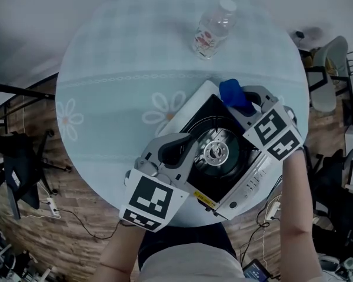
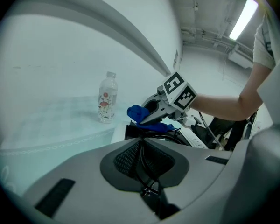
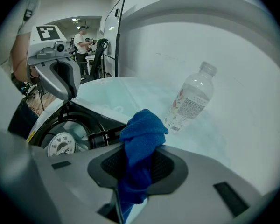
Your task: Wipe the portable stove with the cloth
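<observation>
The portable stove (image 1: 256,178) lies at an angle on the near right part of the round table (image 1: 117,69). It has a white body, a black top and a silver burner (image 1: 216,152). My right gripper (image 1: 242,104) is shut on the blue cloth (image 1: 234,94) at the stove's far corner. The cloth (image 3: 142,134) bunches out past the jaws, just above the black top. My left gripper (image 1: 182,145) is shut, its tips against the stove's left rim; I cannot tell whether it pinches anything. The left gripper view shows the right gripper (image 2: 154,113) with the cloth (image 2: 137,113).
A clear water bottle (image 1: 213,28) with a white cap stands at the table's far side, beyond the stove. Chairs (image 1: 326,75), cables and a power strip (image 1: 52,207) lie on the wooden floor around the table. A person (image 3: 81,38) stands far off.
</observation>
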The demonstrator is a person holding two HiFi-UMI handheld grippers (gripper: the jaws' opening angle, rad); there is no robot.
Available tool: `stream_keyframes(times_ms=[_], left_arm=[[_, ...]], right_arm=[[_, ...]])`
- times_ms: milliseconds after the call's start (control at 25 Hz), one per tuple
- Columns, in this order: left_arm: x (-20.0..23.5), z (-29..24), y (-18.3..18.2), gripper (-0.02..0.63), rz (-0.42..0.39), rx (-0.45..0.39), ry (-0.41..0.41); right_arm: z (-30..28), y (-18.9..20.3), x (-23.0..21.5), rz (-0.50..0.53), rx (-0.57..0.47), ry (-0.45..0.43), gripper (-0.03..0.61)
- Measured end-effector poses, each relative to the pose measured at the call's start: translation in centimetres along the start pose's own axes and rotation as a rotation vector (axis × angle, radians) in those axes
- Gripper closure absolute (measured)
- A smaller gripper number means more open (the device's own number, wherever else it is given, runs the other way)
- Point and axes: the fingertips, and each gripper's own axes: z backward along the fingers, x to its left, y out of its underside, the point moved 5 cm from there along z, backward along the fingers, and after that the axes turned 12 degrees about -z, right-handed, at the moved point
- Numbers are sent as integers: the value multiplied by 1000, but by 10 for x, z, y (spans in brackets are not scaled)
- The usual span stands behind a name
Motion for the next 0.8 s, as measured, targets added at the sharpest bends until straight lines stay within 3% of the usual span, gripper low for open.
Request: stream_keyframes(times_ms=[200,800], left_arm=[[-17,4,-2,574,52,-22,-9],[-67,3,-7,574,50,-30,-87]], right_arm=[[11,17,3,45,35,-15,459],[42,62,7,70,43,-61,459]])
